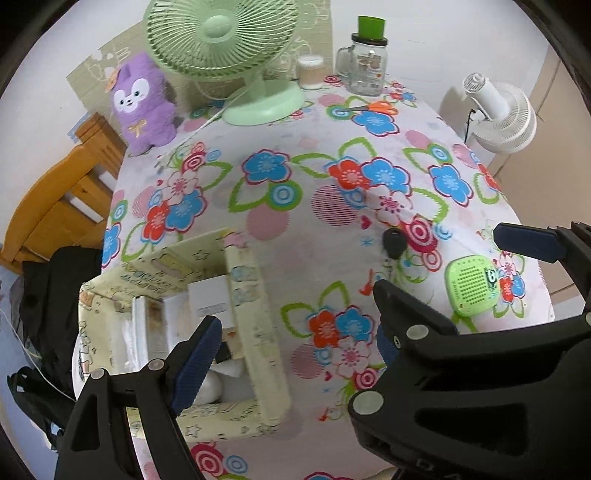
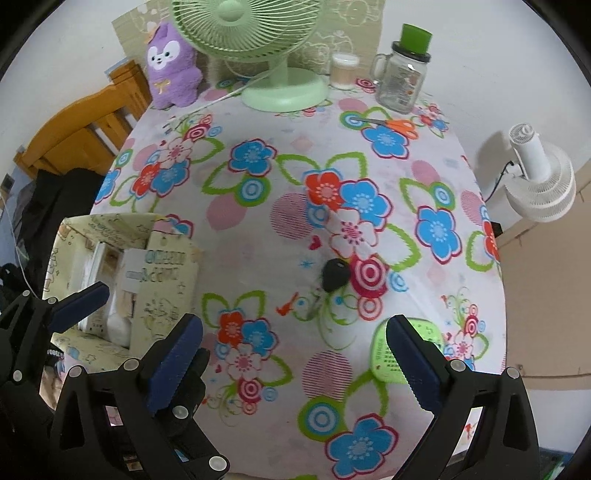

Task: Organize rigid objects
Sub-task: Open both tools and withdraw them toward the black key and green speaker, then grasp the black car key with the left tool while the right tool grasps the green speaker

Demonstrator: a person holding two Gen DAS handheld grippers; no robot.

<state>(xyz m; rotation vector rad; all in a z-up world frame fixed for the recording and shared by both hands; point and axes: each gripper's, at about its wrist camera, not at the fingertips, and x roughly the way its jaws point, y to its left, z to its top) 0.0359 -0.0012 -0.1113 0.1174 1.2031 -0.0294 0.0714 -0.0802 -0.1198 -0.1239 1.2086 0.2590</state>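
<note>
On floral table | both claws apart, empty | green speaker (image 2: 406, 354) half hidden behind right claw (image 2: 295, 354)

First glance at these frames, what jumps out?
The loud flowered tablecloth fills both views. At its far edge stand a big green fan and, left of it, a purple plush toy. Nearer, a small green speaker lies at the right by a black key, and a cream storage box sits at the near left.

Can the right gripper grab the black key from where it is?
Probably yes. The right gripper is open and empty, and only bare tablecloth lies between it and the black key.
</note>
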